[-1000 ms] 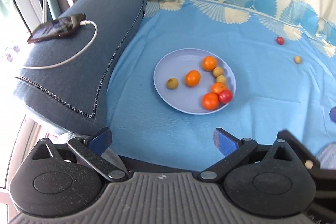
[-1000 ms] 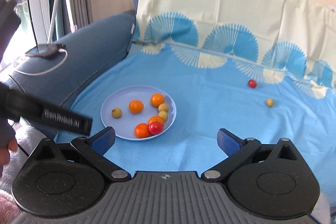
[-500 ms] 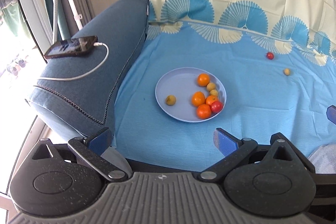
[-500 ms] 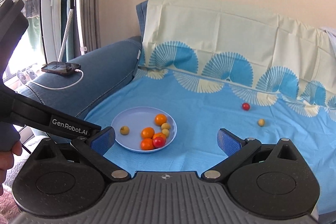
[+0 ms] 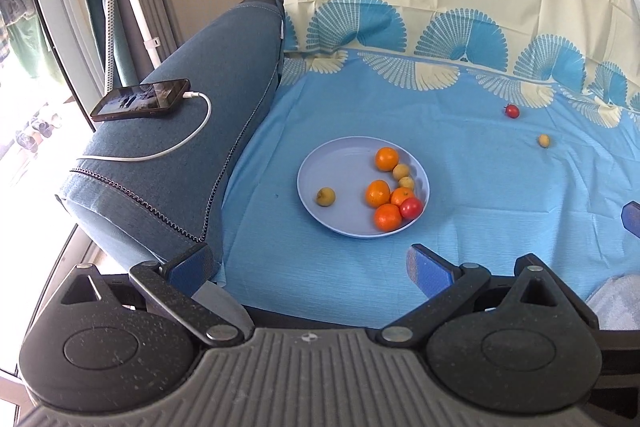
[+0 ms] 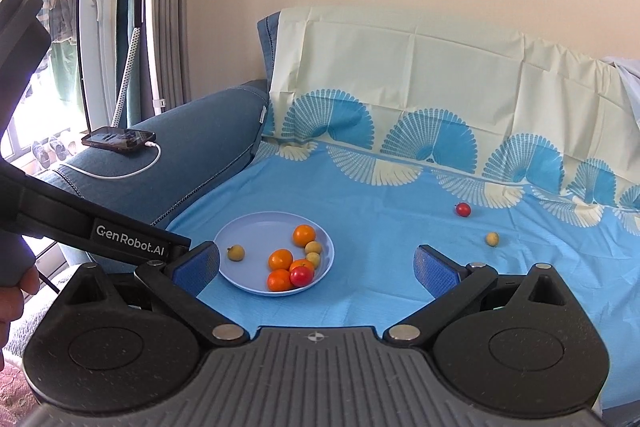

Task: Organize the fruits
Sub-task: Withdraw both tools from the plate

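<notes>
Both claws, left claw (image 5: 308, 263) and right claw (image 6: 318, 263), gape wide and empty, having drawn back from the plate (image 5: 332, 167) of eight fruits. Farther off, a red fruit (image 5: 512, 110) and yellow fruit (image 5: 543, 140) still await collecting.

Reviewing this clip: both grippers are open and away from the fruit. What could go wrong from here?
1. The red fruit and yellow fruit lie loose on the soft blue cloth; a nudge from the fingers may roll them away.
2. The plate holds fruit crowded at its right side; a dropped piece could knock others out.
</notes>
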The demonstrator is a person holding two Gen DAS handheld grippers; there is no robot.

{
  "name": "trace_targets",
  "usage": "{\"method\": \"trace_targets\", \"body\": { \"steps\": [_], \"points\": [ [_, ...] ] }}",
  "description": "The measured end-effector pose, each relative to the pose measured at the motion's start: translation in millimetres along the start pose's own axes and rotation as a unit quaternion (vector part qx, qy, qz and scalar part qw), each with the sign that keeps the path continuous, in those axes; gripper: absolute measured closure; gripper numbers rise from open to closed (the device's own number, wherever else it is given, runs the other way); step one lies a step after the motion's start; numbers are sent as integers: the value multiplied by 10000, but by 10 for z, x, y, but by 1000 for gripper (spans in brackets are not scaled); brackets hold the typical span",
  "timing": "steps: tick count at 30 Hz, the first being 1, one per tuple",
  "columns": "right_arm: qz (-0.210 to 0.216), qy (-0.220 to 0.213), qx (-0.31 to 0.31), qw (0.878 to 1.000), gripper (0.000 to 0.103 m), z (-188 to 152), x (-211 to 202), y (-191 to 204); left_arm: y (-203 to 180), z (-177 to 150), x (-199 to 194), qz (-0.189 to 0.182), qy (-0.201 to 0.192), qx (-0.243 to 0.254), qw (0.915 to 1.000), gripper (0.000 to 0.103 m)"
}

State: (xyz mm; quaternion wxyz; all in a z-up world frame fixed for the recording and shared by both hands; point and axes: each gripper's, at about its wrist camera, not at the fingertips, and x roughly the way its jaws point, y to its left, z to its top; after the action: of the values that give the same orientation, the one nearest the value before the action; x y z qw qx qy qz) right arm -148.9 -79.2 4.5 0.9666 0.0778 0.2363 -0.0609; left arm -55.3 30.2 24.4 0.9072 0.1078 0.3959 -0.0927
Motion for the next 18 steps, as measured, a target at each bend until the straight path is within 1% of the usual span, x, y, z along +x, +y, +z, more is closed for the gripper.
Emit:
{"method": "trace_targets", "body": {
  "steps": [9, 18],
  "points": [
    [24, 137, 33, 9999, 1, -14, 94, 0, 5, 22, 136, 16, 164, 47, 9999, 0],
    [100, 461, 112, 9988, 1, -74, 341, -52, -54, 47, 430, 90, 503, 151, 9986, 0]
  ]
}}
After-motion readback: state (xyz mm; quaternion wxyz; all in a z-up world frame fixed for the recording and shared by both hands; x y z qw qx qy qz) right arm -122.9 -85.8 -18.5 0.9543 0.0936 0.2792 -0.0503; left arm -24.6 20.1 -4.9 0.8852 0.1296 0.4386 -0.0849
